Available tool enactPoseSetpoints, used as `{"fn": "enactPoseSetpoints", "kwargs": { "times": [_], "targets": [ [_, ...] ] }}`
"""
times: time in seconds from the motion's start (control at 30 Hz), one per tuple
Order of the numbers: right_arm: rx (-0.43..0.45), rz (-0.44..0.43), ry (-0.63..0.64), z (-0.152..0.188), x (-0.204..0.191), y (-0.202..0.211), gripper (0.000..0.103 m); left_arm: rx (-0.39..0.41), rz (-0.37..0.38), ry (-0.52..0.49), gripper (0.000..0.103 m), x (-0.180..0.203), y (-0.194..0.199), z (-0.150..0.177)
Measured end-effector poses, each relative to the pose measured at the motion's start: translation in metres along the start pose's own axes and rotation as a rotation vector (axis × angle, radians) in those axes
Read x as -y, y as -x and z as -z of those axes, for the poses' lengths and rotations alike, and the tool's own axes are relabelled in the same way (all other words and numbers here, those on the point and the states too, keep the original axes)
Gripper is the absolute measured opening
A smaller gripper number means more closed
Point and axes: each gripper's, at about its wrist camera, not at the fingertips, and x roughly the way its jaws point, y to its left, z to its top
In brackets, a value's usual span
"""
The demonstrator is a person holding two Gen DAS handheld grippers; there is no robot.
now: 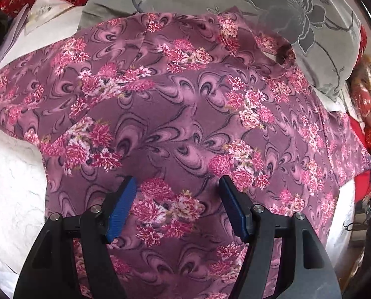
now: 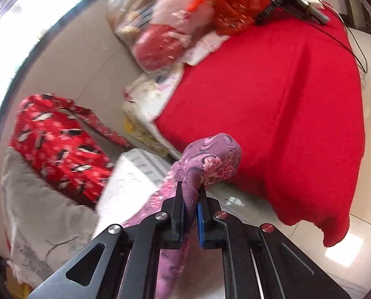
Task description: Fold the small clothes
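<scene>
One purple floral garment (image 1: 185, 114): right gripper (image 2: 191, 196) pinches its edge, left gripper (image 1: 178, 199) hovers spread (two grippers total).

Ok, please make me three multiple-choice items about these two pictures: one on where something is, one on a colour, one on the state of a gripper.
1. What lies directly under the open left gripper?
A. the floral purple garment
B. a red cloth
C. a white paper

2. What colour is the large plain cloth in the right wrist view?
A. green
B. red
C. blue

3. How is the right gripper now?
A. wide open and empty
B. out of view
C. shut on a fold of the floral purple garment

Answers:
1. A, since the spread garment fills the left wrist view between and below the two blue pads.
2. B, since the cloth draped on the right of that view is plain bright red.
3. C, since purple flowered fabric sticks out from between the closed fingers.
</scene>
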Motion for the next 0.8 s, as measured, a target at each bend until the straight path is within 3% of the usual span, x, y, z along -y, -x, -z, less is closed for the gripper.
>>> {"fn": "enactPoseSetpoints", "kwargs": {
  "times": [0.2, 0.33, 0.5, 0.8],
  "targets": [
    [-0.024, -0.131, 0.083, 0.012, -0.044, 0.026, 0.008, -0.015, 0.078, 0.045, 0.068, -0.019, 0.007, 0.005],
    [-0.069, -0.199, 0.125, 0.037, -0.079, 0.033, 0.008, -0.036, 0.156, 0.086, 0.068, -0.035, 0.013, 0.006],
    [-0.138, -0.271, 0.200, 0.086, -0.131, 0.039, 0.008, -0.052, 0.230, 0.119, 0.068, -0.050, 0.023, 0.008],
    [-0.288, -0.371, 0.378, 0.200, -0.235, 0.042, 0.008, -0.018, 0.258, 0.055, 0.068, -0.069, 0.051, 0.012]
  ]
}}
